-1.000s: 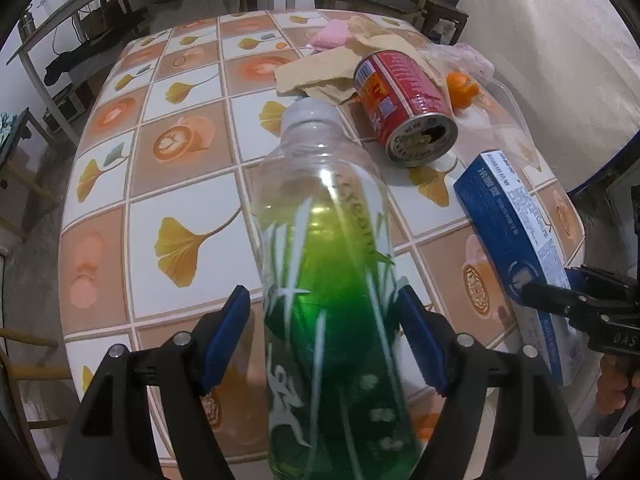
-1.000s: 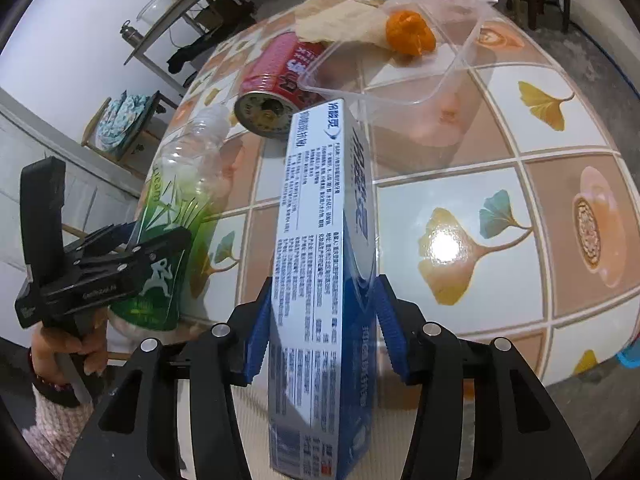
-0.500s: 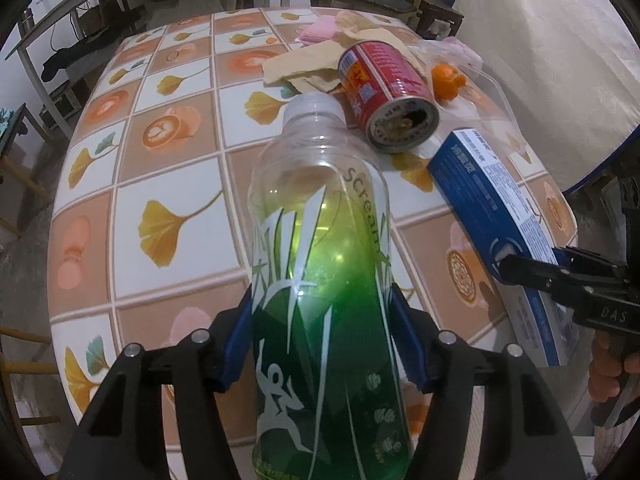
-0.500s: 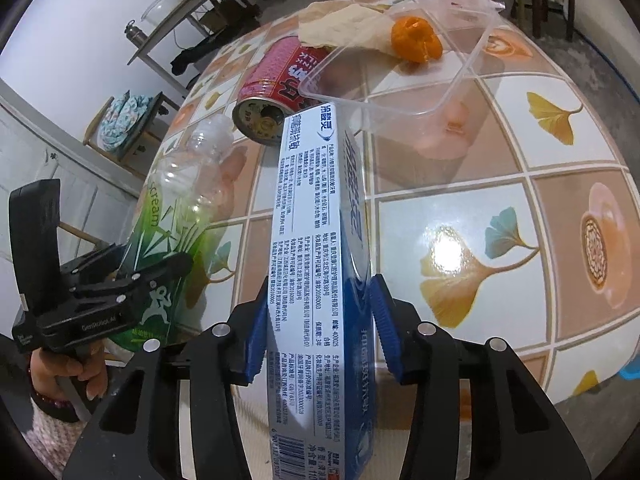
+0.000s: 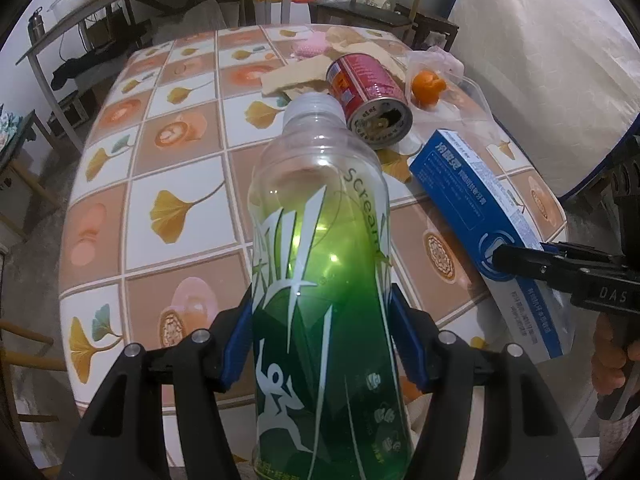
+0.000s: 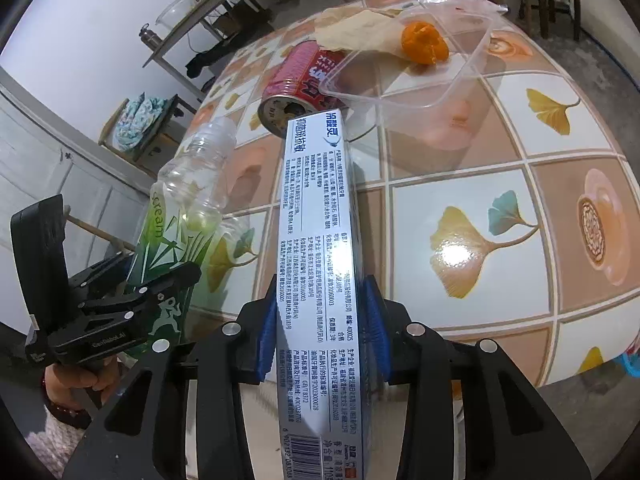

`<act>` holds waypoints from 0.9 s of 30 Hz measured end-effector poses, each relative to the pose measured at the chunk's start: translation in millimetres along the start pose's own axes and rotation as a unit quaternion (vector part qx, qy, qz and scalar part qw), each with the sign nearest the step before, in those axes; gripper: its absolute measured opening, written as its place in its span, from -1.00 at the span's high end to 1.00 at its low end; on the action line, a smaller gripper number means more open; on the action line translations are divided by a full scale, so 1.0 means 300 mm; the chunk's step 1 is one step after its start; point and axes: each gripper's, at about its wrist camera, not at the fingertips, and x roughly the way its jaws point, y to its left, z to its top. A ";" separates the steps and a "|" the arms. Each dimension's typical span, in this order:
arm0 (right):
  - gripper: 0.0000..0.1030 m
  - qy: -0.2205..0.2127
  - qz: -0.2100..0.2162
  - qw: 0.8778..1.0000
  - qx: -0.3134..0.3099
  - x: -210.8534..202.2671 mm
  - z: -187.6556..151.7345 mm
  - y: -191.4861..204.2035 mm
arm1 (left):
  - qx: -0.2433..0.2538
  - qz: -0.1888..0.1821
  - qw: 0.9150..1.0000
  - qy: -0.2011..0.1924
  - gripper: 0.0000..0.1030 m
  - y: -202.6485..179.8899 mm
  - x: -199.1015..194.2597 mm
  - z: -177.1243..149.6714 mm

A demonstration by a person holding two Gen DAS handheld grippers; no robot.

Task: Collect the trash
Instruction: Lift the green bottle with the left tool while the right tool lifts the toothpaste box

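Observation:
A clear plastic bottle [image 5: 316, 208] with a green label lies along my left gripper [image 5: 320, 320], whose blue pads press on both sides of it; its capless neck points toward the table. It is held off the table near the front edge. A long blue toothpaste box [image 6: 316, 208] sits between the pads of my right gripper [image 6: 320, 320], whose jaws are closing; both pads touch its sides. The box [image 5: 472, 184] reaches over the table's front right corner. From the right wrist view, the bottle [image 6: 188, 200] and left gripper [image 6: 160, 280] are at the left.
On the tiled table [image 5: 176, 208] lie a red can [image 5: 368, 92] on its side, crumpled brown paper [image 5: 296, 76], a pink item [image 5: 308, 44], and an orange peel [image 6: 424, 44] beside a clear plastic container [image 6: 460, 88]. Chairs and shelves stand behind.
The left jaws closed onto the bottle and drew it back from the table with its neck raised. The right jaws narrowed around the blue box, which stayed roughly in place.

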 end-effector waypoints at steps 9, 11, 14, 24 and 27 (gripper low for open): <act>0.30 -0.012 0.012 1.000 -0.012 -0.040 -0.007 0.025 | 0.011 0.021 0.999 -0.021 -0.17 -0.020 -0.056 -0.008; 0.30 -0.015 0.015 1.000 -0.013 -0.046 -0.012 0.027 | 0.014 0.024 0.999 -0.024 -0.17 -0.026 -0.067 -0.008; 0.30 -0.018 0.019 1.000 -0.015 -0.056 -0.015 0.032 | 0.021 0.029 0.999 -0.031 -0.17 -0.037 -0.085 -0.005; 0.31 -0.037 0.030 0.999 -0.022 -0.112 -0.032 0.041 | 0.043 0.047 0.997 -0.052 -0.17 -0.098 -0.150 -0.006; 0.31 -0.043 0.033 0.998 -0.024 -0.134 -0.036 0.043 | 0.050 0.051 0.996 -0.059 -0.17 -0.119 -0.173 -0.007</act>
